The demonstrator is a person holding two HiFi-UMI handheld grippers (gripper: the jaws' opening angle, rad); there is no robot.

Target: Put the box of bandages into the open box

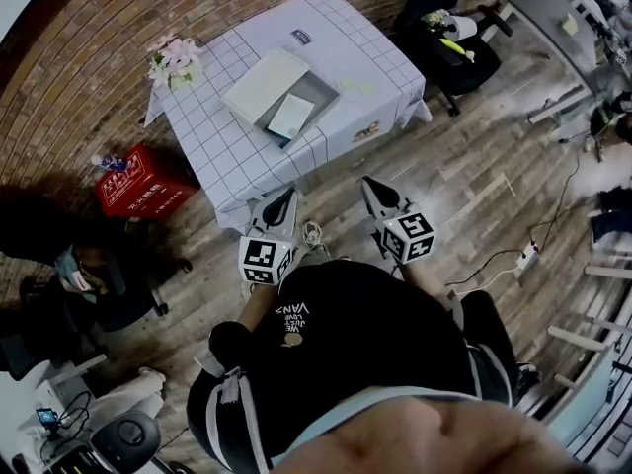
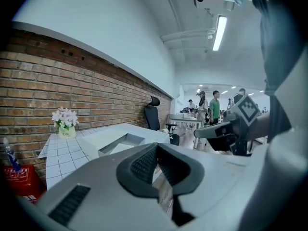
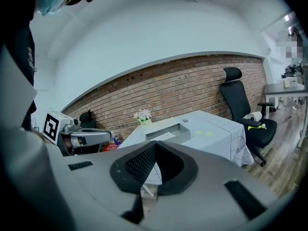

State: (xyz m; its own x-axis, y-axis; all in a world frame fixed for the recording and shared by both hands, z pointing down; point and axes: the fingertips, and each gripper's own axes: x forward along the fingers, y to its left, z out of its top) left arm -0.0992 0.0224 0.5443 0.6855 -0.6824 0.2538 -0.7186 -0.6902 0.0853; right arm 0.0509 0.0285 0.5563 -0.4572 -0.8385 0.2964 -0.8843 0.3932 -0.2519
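Observation:
The open box (image 1: 314, 85) sits in the middle of a table with a white checked cloth (image 1: 237, 156), its pale lid (image 1: 259, 79) lying beside it. A flat white thing (image 1: 291, 116) lies inside. I cannot tell which item is the box of bandages; a small printed thing (image 1: 367, 130) lies at the table's near right edge. Both grippers hang over the floor in front of the table, close to the person's body. The left gripper (image 1: 284, 200) (image 2: 156, 146) is shut and holds nothing. The right gripper (image 1: 370, 188) (image 3: 155, 146) is also shut and holds nothing. The open box (image 2: 118, 143) (image 3: 168, 133) shows beyond both jaws.
Pink flowers (image 1: 173, 59) stand at the table's far left corner. A red crate (image 1: 138, 183) sits on the floor to the left, with a seated person (image 1: 79, 265) near it. A black office chair (image 1: 444, 38) is right of the table. A power strip (image 1: 523, 258) lies on the floor.

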